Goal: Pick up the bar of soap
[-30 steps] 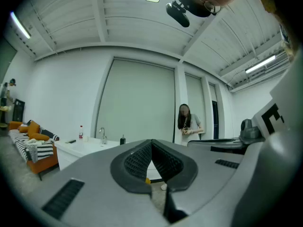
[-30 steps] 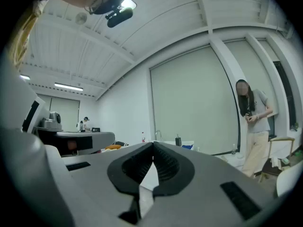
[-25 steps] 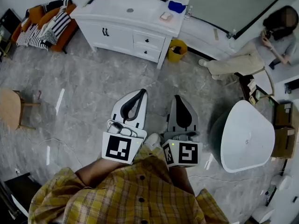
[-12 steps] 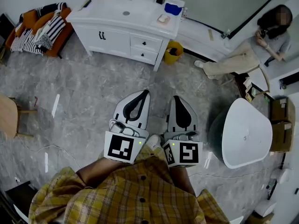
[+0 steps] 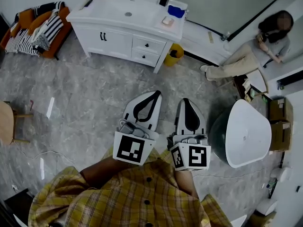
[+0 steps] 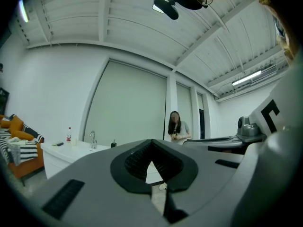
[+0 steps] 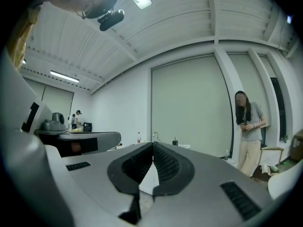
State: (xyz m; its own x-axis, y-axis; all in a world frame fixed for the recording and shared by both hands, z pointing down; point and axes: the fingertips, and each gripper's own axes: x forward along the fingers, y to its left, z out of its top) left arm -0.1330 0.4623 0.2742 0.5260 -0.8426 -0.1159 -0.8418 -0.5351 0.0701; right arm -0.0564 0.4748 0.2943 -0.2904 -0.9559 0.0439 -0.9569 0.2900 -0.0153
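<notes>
One bar of soap [image 5: 166, 20] lies at the worktop's [image 5: 118, 14] right end, beside a blue cloth [image 5: 176, 11] — probably light, hard and slippery, best pinched across its narrow sides. Left tool [image 5: 156, 93] and right tool [image 5: 185, 100] — both closed, empty — hang well apart from it.

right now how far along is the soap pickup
Nothing looks done: the soap sits on the white vanity across the floor. In hand: nothing, left gripper and right gripper both have jaws shut, empty. Left: walk over, open jaws, grasp, lift.
</notes>
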